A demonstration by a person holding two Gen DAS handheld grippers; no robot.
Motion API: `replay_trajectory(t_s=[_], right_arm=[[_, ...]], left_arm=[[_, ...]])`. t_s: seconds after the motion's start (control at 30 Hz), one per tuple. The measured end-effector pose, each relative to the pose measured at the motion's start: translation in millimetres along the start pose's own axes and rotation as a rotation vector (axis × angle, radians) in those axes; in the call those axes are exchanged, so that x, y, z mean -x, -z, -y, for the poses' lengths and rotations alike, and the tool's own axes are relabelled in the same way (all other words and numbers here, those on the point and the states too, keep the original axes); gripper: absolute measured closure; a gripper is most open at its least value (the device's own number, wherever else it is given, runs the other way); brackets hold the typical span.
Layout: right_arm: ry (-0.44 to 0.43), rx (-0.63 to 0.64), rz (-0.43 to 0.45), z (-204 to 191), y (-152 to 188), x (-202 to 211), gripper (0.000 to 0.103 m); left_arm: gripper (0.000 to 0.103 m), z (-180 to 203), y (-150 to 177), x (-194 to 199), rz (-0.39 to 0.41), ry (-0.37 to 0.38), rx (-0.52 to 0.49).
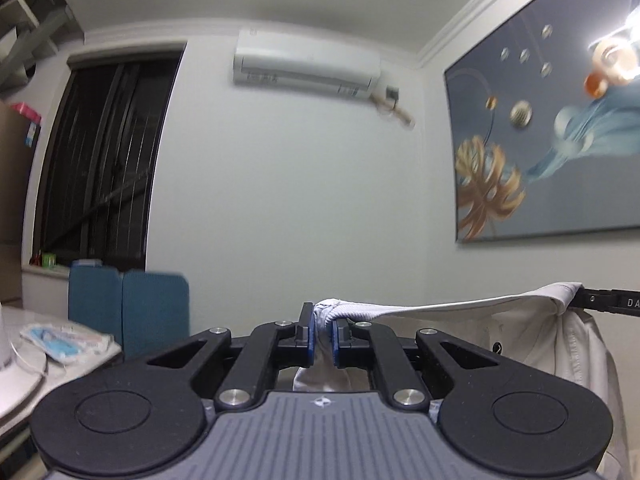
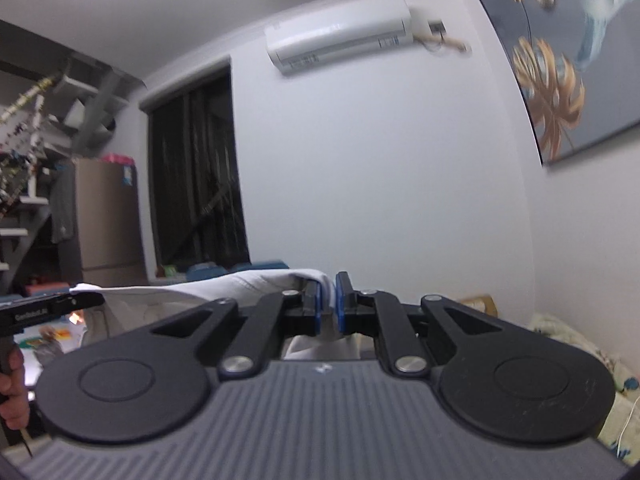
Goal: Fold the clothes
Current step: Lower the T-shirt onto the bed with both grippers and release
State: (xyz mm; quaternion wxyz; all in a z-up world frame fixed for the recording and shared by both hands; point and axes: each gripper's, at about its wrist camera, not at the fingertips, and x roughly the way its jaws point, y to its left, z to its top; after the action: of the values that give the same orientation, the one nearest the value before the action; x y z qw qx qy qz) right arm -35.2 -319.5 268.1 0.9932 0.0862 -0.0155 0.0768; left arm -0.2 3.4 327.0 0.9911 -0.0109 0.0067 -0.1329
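Observation:
A white garment [image 1: 472,320] hangs stretched in the air between my two grippers. My left gripper [image 1: 323,334] is shut on one corner of it, the cloth bunched between the blue pads and hanging below. In the left wrist view the right gripper [image 1: 588,301] shows at the right edge, pinching the other corner. My right gripper [image 2: 329,300] is shut on that white garment [image 2: 224,286], whose top edge runs left to the left gripper [image 2: 86,298]. A person's hand [image 2: 14,384] holds the left gripper's handle. Both grippers point level at the far wall.
A table [image 1: 56,368] with a plastic-wrapped packet stands at lower left. Blue chair backs [image 1: 156,312] stand below a dark window [image 1: 104,160]. An air conditioner [image 1: 306,62] and a large painting [image 1: 548,120] hang on the walls. Bedding [image 2: 592,364] lies at lower right, a brown cabinet [image 2: 108,220] on the left.

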Motion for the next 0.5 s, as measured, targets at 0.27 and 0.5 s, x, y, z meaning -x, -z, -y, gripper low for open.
replay_trajectory(t_s=[0.27, 0.5], right_arm=[[0.105, -0.068, -0.217, 76, 150, -192, 0.092], [0.224, -0.121, -0.444, 153, 323, -373, 0.092]], left_arm=[[0.094, -36, 163, -234, -0.228, -0.056, 0.04], [0.094, -58, 346, -423, -0.438, -0.063, 0.023]])
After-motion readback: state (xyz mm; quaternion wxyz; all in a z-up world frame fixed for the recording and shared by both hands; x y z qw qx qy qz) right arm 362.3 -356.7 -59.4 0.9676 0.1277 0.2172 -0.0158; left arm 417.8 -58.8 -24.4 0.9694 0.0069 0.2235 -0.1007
